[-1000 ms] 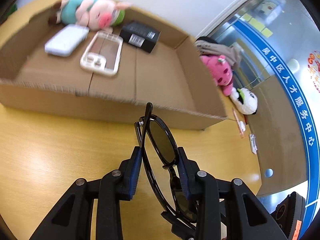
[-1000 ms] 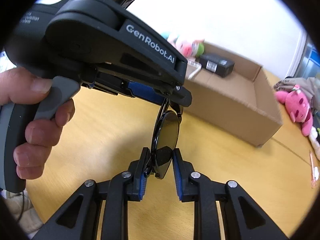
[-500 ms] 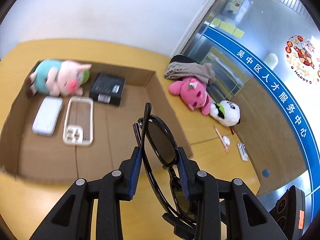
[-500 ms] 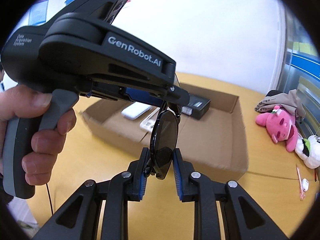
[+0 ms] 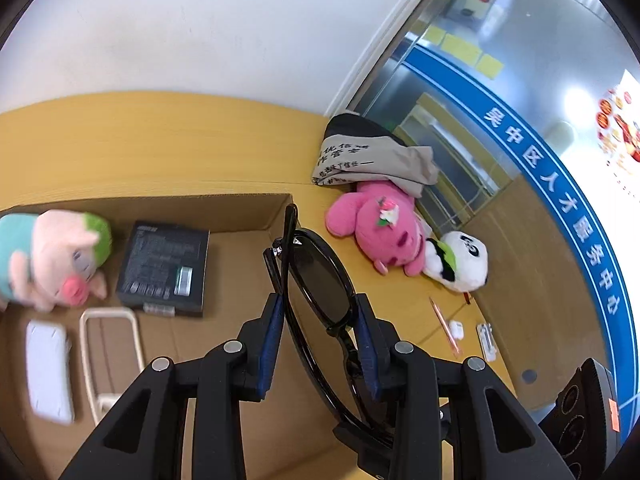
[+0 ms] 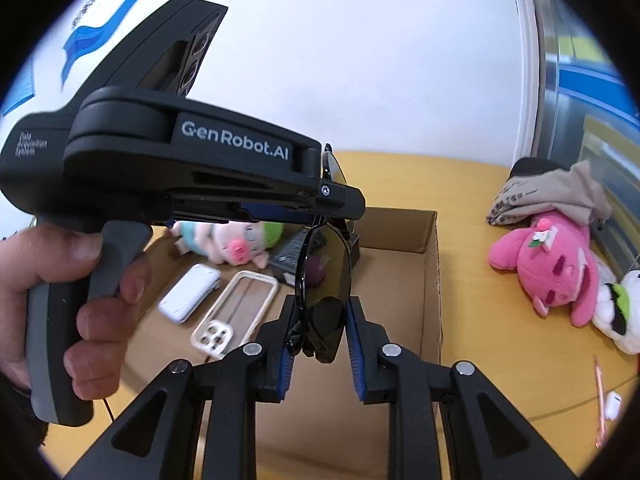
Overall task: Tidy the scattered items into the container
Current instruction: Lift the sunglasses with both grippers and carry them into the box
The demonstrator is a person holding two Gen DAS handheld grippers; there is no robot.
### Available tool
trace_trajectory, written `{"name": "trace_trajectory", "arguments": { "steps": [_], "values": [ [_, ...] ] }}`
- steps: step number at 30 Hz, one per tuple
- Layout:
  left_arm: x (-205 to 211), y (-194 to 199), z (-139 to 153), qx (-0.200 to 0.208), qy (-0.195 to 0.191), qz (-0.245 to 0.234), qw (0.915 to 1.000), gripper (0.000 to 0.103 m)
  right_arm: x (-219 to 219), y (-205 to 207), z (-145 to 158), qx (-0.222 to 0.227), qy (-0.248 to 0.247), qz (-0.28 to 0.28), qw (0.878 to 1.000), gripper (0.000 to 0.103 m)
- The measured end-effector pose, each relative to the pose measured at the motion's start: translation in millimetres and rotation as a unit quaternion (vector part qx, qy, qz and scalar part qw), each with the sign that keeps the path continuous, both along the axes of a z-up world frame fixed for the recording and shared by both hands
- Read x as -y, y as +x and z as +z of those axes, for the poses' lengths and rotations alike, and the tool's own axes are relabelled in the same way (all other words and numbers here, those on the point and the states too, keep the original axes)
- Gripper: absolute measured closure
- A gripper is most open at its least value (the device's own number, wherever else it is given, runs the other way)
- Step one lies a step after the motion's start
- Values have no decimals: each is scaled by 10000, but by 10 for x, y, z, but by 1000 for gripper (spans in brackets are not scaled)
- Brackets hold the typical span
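The left gripper (image 5: 316,320) is clamped on the sunglasses (image 5: 316,276), holding them edge-up over the cardboard box (image 6: 434,280) beneath it. To its right, the right gripper (image 6: 318,332) pinches the lower lens, likely steadying them for lowering inside.

Below me spreads a yellow wooden table (image 5: 160,140). On it sits an open cardboard box (image 6: 434,280). To the box's right, on the tabletop, lie a pink plush toy (image 5: 380,232) under a folded beige cloth (image 5: 372,160), a panda plush (image 5: 460,260) touching the pink one, a thin pink pen (image 5: 444,326) and a small white earbud (image 5: 456,330) just beside it.
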State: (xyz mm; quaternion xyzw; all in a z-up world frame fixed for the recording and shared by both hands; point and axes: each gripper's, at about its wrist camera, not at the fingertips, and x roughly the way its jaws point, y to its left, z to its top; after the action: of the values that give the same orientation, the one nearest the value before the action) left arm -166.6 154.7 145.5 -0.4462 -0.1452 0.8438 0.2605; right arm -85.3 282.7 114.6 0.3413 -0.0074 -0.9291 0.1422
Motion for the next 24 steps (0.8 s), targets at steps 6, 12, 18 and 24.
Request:
{"name": "trace_trajectory", "arguments": {
  "steps": [6, 12, 18, 24],
  "values": [
    [-38, -736, -517, 554, -143, -6, 9984, 67, -26, -780, -312, 744, -80, -147, 9971, 81],
    [-49, -1157, -1073, 1045, -306, -29, 9940, 67, 62, -1333, -790, 1634, 123, -298, 9860, 81],
    [-156, -1248, -1342, 1252, -314, -182, 9915, 68, 26, -1449, -1022, 1982, 249, -499, 9786, 80],
    [-296, -1264, -1346, 1166, -527, -242, 9915, 67, -25, -1445, -1153, 2125, 352, -682, 9741, 78]
  ]
}}
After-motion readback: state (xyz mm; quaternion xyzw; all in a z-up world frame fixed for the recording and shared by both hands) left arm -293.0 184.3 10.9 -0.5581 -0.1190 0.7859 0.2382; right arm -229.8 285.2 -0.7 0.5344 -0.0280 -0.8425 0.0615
